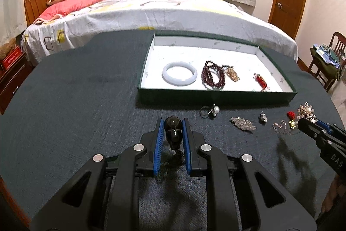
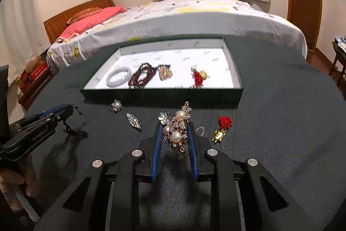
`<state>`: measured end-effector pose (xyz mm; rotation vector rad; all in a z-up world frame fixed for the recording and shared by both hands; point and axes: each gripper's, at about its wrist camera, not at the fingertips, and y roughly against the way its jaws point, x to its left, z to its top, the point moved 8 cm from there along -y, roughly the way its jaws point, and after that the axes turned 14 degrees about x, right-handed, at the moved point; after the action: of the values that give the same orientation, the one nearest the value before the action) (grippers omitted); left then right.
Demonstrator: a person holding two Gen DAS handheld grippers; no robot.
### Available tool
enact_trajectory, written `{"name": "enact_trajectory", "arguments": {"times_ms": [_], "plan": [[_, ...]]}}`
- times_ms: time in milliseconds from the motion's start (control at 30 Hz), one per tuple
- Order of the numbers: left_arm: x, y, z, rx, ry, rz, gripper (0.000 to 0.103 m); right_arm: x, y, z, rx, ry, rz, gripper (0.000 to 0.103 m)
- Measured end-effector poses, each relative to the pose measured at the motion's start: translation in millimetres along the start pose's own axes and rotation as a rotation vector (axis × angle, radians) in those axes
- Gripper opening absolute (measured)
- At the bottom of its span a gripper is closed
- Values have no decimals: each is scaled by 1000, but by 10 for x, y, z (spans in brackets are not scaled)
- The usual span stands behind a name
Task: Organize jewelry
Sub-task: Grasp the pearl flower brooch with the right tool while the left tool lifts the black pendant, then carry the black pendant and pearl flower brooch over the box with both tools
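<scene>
At the far left, the left gripper (image 1: 172, 130) has its blue pads pinching a dark gourd-shaped pendant (image 1: 172, 129), whose beaded cord (image 2: 72, 131) trails down onto the dark tablecloth (image 1: 75, 101). The pendant looks smooth and glossy — likely slippery, so the waist of the gourd is the safer place to hold. Next along the cloth lie a pearl ring (image 1: 210, 110), a rhinestone brooch (image 1: 243, 123) and a small silver charm (image 1: 263, 117). Beyond them the open tray (image 1: 216, 95) holds a white jade bangle (image 1: 179, 76), a coil of dark red beads (image 1: 213, 76) and a red charm (image 1: 260, 81). Further right, the right gripper (image 2: 174, 133) is pressed around a pearl-and-crystal brooch (image 2: 176, 131); it seems lifted off the cloth, though blur makes that uncertain. It is light but stiff and prickly, with fragile settings — best gripped across the metal body, not the pearls. A red-tasselled gold charm (image 2: 221, 130) lies at the far right.
</scene>
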<state>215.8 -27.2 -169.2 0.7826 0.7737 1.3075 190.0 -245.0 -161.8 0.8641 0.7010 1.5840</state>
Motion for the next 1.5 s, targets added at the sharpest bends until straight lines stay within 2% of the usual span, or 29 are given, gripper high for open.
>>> {"name": "enact_trajectory", "arguments": {"times_ms": [467,900,1200,1500], "plan": [[-171,688,288,-129,-24,-41,17,66,574,269,-131,11,9,23],[-513,993,944,-246,-82,-84,17,112,853,884,-256,70,-5,23],[-667,749,1485,-278,-91,-79,17,14,709,1455,-310,78,-14,23],[-784,97,1964,-253,-95,-71,17,-142,208,1841,-303,56,-8,23]]}}
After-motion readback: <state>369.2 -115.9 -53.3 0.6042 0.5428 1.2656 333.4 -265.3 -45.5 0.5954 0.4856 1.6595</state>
